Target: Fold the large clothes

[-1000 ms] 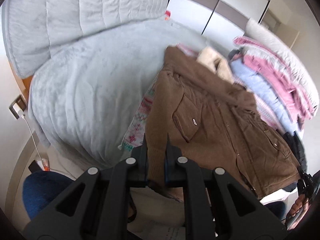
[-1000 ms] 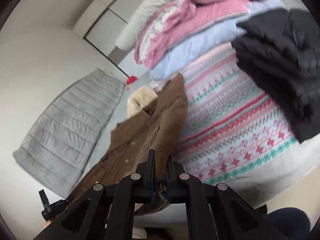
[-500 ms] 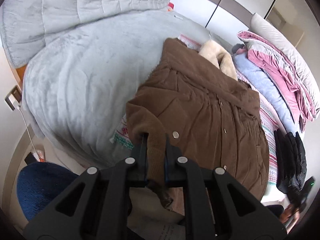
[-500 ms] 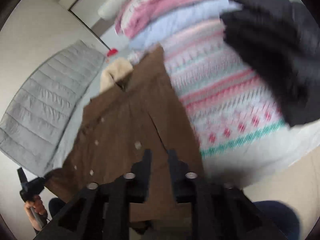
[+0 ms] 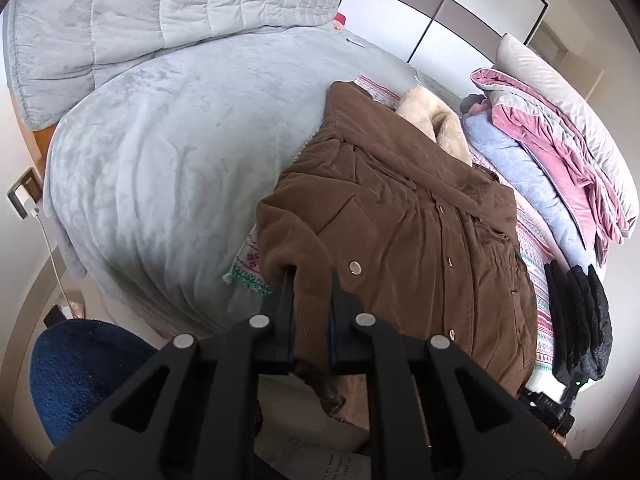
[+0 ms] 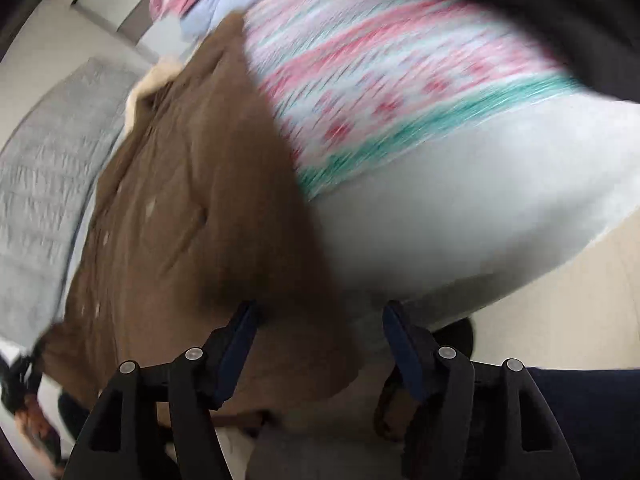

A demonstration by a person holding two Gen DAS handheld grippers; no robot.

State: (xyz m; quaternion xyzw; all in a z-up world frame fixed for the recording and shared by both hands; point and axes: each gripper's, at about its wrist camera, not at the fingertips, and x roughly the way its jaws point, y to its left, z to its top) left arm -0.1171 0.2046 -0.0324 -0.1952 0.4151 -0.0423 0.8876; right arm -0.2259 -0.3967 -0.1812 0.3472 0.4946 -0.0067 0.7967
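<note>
We note the change first. A second ago both claws pinched the hem of the brown corduroy coat with cream fleece collar (image 5: 408,220); half a second ago the right one was parting. Now the right gripper (image 6: 320,336) stands wide, its blue-padded fingers (image 6: 236,344) well apart and nothing between them, while the coat lies spread front-up with its buttons showing. We judge that the laying-out step is finished on that side and the first fold has not begun.

Left wrist view, left to right. Lower left: a dark blue fuzzy cushion or seat (image 5: 80,364). Upper left to centre: the pale grey plush bed cover (image 5: 168,160), soft and nap-streaked, with a quilted grey headboard pad (image 5: 160,8) above it. Centre bottom: the left gripper (image 5: 312,292), narrow, clamped on a thick ribbed fold at the coat's near corner. Centre to right: the coat, bulky, fine-wale, metal snaps in a row, resting on a pink-and-green Nordic-pattern knitted blanket (image 5: 250,268). Right: a stack of folded pink and light blue padded garments (image 5: 540,160), and a black puffer jacket, folded (image 5: 576,320), at lower right.

Right wrist view is motion-blurred; the coat fills the left half, patterned blanket at upper right, coat's hem just under the open fingers.
</note>
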